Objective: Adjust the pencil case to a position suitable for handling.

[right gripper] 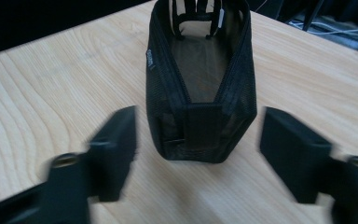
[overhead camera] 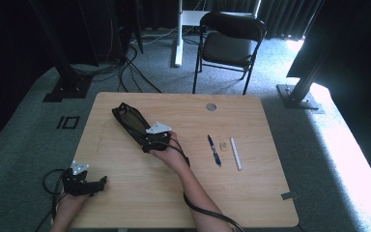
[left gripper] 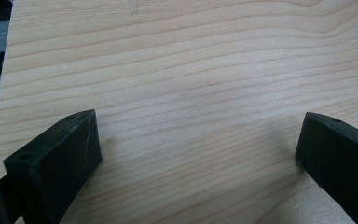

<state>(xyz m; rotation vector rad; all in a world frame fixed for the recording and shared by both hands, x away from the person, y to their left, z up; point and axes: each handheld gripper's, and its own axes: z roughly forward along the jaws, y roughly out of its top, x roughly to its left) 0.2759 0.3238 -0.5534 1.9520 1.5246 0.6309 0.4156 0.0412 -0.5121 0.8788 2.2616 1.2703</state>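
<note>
Black mesh pouch lying unzipped near the bench's far left corner, long axis running straight away from the right tool, jaws parted either side of its near end, pads not touching. Left tool released at the near left corner, much farther off. Small side label unreadable.

The right hand-held gripper sits at the near end of a black mesh pouch, seemingly touching it, on the tabletop.
</note>
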